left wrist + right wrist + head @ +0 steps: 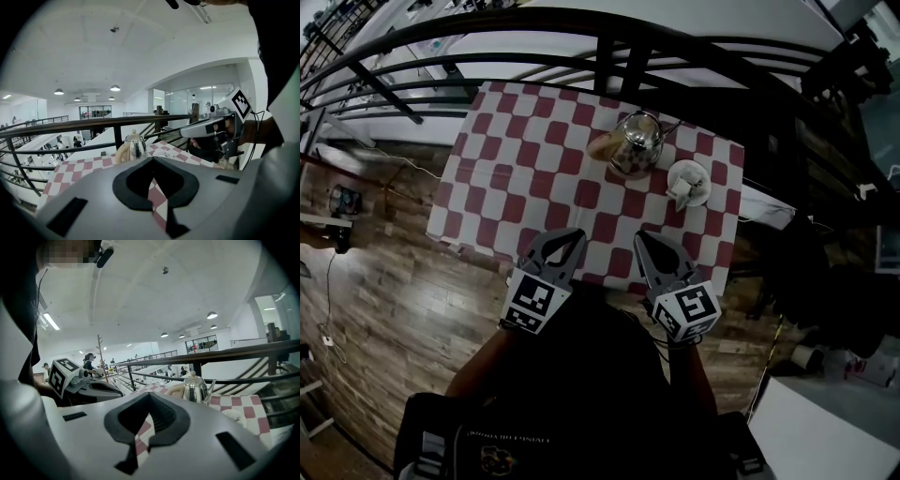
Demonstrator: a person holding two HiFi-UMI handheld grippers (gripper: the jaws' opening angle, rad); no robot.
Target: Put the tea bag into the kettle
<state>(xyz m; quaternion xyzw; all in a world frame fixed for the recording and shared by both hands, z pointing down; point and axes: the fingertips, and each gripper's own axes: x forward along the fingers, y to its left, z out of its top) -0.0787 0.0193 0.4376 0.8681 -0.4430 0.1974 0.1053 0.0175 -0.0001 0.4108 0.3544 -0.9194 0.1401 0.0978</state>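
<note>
Both the left hand-held gripper (pixel 572 240) and the right hand-held gripper (pixel 645 242) have their jaws pressed together on nothing, over the near edge of the checkered desk (pixel 516 178). The tea bag (pixel 682 186) lies on a white saucer (pixel 703 172) just beside the steel kettle (pixel 636 142), well apart from both.

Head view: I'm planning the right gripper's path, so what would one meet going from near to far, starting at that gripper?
Right gripper → white dish → kettle → black railing
</note>
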